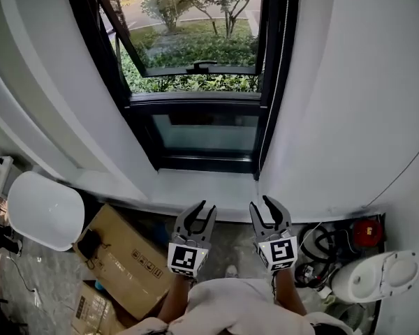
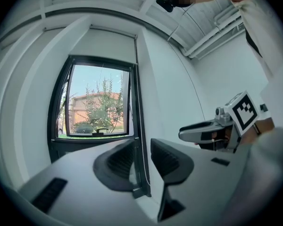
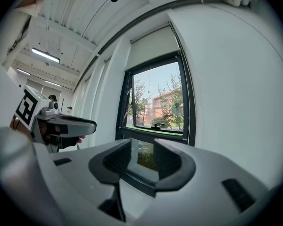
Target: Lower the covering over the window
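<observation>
**Grippers.** In the head view I see the left gripper (image 1: 204, 212) and the right gripper (image 1: 262, 209) side by side at the near edge of the window sill (image 1: 195, 187), both pointing at the window (image 1: 195, 40). The left gripper's jaws stand apart and clamp nothing. In its own view, only the window's right frame post and a thin pull cord (image 2: 137, 126) show through the gap, well beyond the pads. The right gripper's jaws also stand apart and empty, and the lower glass pane shows between them.

**Task item.** The covering (image 2: 111, 44) is a pale roller blind. It sits drawn up at the top of the window opening, above the dark frame, and leaves the glass uncovered. Neither gripper touches it or the cord.

**Containers.** A brown cardboard box (image 1: 122, 257) lies on the floor below the left end of the sill, with its flaps shut, so I cannot tell what it holds. A second box (image 1: 91, 309) lies at the lower left edge of the head view, also with its contents hidden. A white lidded vessel (image 1: 373, 278) stands on the floor at the right, just beside coiled black cables (image 1: 321, 246) and a red object (image 1: 368, 232).

**Markings.** The first box carries a row of small black handling symbols, and the second carries a printed label. Both are too small to read. Each gripper cube shows a black-and-white square marker.
</observation>
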The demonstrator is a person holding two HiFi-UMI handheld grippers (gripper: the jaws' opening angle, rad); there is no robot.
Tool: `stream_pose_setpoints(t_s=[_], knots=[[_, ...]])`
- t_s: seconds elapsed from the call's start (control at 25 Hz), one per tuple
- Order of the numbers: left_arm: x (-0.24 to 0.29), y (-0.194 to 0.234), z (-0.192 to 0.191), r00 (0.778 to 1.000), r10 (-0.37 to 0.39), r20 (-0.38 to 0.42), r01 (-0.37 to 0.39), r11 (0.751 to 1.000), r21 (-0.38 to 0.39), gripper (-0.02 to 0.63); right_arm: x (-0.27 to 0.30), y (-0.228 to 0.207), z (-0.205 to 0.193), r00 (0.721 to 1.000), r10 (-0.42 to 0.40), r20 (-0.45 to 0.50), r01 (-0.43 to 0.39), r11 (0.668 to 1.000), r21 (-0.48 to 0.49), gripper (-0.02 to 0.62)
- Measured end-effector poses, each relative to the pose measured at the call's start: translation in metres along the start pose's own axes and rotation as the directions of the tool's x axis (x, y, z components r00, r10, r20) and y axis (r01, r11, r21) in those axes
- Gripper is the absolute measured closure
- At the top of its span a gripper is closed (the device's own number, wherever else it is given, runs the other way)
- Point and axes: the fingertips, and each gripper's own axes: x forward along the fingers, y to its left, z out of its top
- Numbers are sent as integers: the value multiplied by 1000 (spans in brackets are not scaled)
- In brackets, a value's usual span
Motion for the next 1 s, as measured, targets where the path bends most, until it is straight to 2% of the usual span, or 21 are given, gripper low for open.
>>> stream_pose_setpoints(t_s=[0.4,0.84,1.0], knots=[[37,12,-8,999,32,-33,-31,999,11,497,36,-27,-5,999,34,8,-34,999,16,462],[72,28,-10,999,36,-33,-36,999,23,500,71,-45,-1,999,47,26,-47,999,17,462],[82,38,-12,999,32,-25,-32,999,17,502,85,-49,-1,999,42,30,-43,999,19,436]])
